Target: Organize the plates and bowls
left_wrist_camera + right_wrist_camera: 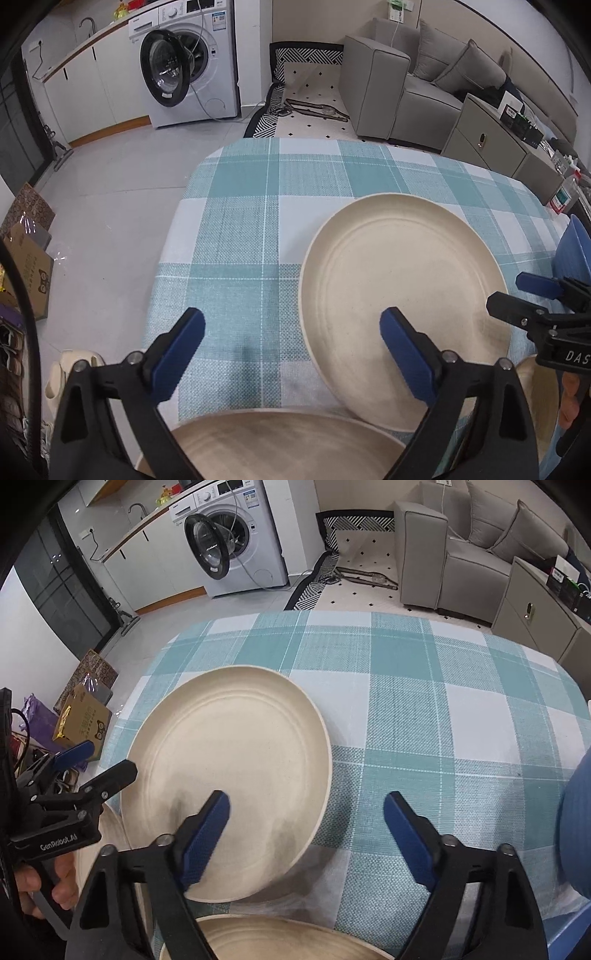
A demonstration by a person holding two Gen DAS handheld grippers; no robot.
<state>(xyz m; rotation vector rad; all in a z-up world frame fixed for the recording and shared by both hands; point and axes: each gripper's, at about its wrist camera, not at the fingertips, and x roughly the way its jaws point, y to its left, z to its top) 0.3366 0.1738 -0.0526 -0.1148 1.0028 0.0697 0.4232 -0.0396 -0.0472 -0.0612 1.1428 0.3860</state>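
A: Round cream plastic plate lying flat on the teal-and-white checked tablecloth, apart from the nearer cream plates, presumably waiting to be stacked

B: Relative to the jaws?

A: Under both: left gripper standing wide, right pad over its near-left edge; right gripper also parted, left pad above the plate. Nothing clamped; blue bowl just right

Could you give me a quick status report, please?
Left tongs and right tongs open, empty. Cream plate flat on tablecloth; second plate nearer. Nothing blocking.
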